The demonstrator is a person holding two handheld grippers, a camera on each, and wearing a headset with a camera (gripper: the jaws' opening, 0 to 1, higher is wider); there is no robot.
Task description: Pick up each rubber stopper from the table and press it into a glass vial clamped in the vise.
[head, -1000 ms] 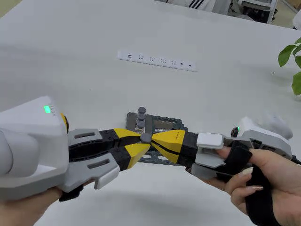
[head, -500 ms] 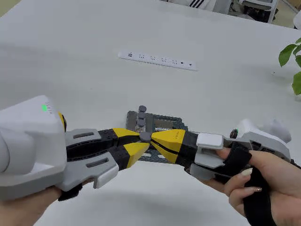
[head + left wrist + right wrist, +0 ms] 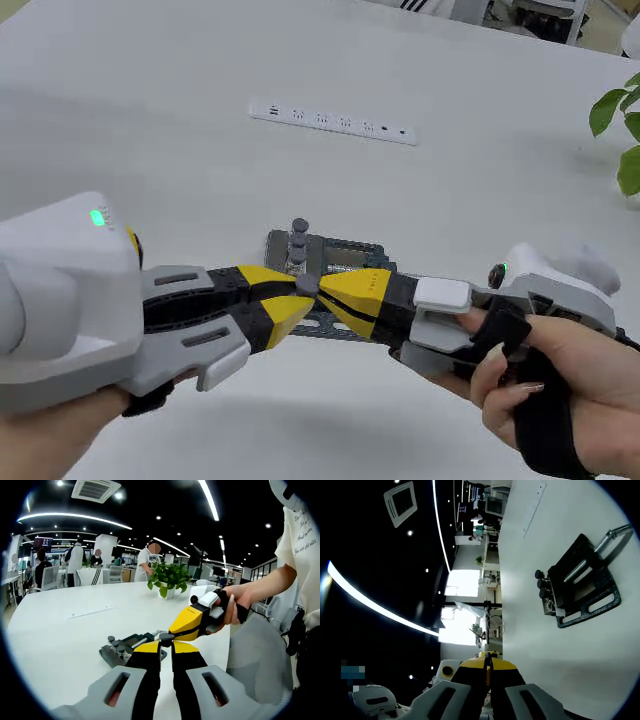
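Head view: left gripper point(image 3: 303, 295) clamps stopper point(image 3: 308, 284) by vise point(image 3: 350, 258); right gripper point(image 3: 322, 293) closed, tip touching it.
Left gripper view: stopper at jaw tips, keep it upright.
Right gripper view: seated stoppers point(image 3: 539, 584) along vise edge; open spot unclear, align before pressing.

Left claw point(image 3: 303, 293) and right claw point(image 3: 322, 289) hide the vise's point(image 3: 345, 258) near edge.

Open-plan office. Overhead: recessed strip lights point(image 3: 210, 500) and a ceiling air-conditioning cassette point(image 3: 95, 489). Near: a large white table point(image 3: 200, 90) carrying a power strip point(image 3: 330, 122). Far: a potted plant point(image 3: 170, 577), office chairs point(image 3: 50, 577) and standing people point(image 3: 150, 562).
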